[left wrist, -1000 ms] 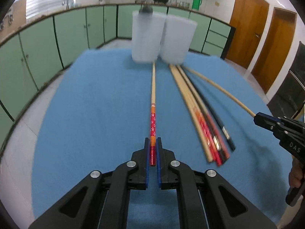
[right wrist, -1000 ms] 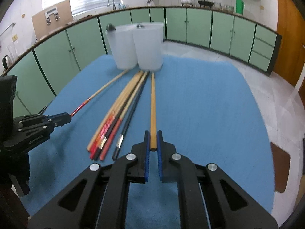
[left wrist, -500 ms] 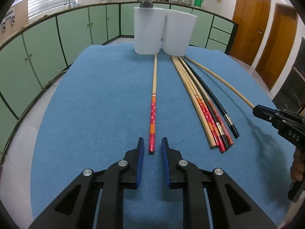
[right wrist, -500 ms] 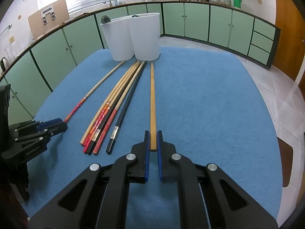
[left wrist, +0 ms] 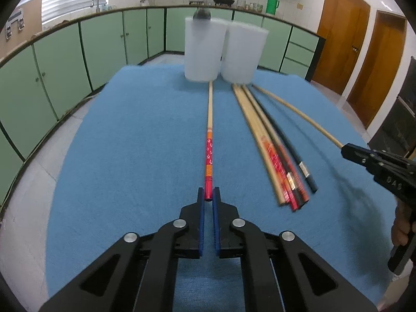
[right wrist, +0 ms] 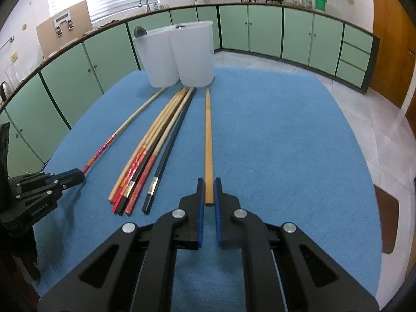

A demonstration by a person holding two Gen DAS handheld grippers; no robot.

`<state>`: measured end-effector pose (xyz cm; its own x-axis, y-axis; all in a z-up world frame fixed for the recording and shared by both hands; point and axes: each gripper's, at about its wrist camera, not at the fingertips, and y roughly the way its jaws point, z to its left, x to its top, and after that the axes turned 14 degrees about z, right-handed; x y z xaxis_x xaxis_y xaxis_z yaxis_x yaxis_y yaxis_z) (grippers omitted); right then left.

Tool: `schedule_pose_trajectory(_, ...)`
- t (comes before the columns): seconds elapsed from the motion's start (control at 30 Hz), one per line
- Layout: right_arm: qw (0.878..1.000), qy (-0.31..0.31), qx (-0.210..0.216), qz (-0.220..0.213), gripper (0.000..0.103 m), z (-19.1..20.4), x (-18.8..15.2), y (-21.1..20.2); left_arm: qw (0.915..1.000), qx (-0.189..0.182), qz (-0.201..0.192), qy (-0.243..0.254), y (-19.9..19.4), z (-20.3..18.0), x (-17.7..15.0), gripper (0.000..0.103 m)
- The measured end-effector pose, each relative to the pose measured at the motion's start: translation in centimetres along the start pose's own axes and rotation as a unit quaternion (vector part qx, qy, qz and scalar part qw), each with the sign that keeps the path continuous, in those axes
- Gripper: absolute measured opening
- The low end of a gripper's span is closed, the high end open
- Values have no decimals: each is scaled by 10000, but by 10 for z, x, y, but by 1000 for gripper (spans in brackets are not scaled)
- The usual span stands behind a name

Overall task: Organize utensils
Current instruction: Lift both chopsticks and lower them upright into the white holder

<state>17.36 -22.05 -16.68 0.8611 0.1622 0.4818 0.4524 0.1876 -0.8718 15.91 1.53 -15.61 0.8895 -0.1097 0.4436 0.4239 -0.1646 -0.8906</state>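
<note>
Your left tongs (left wrist: 208,197) have just been closing and now pinch the red end of the patterned chopstick (left wrist: 208,153); your right tongs (right wrist: 207,192) clamp the butt of the plain bamboo chopstick (right wrist: 208,140). Both sticks lie flat on the blue counter (right wrist: 286,143), tips toward the 2 white cups (right wrist: 179,54). They look light, stiff and slippery, so grip near the thick end. Between them, just beyond, lies the loose bundle of chopsticks (right wrist: 145,161)
</note>
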Motion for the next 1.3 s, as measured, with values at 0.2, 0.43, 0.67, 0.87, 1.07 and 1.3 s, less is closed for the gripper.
schedule_pose_trajectory(0.2,9988,-94,-42,-472,6,-3,22,-32,9989,-15,-453,136,-47,-3,20,6)
schedule_pose_trajectory(0.43,9943,-356,-66,-1005,6,0,58,-70,9936,-118,-1113,146,-98,3,45,6)
schedule_pose_trajectory(0.67,9915,-545,106,-1181,6,-1,115,-97,9863,-224,-1601,320,-125,0,88,5)
schedule_pose_trajectory(0.87,9902,-775,215,-1139,6,2,163,-108,9825,-352,-1778,423,-128,-3,127,5)
schedule_pose_trajectory(1.07,9870,-882,509,-1242,6,1,194,-130,9762,-408,-2064,533,-143,-5,156,5)
schedule_pose_trajectory(1.3,9798,-971,949,-1472,6,-5,222,-169,9606,-484,-2650,685,-185,-9,182,5)
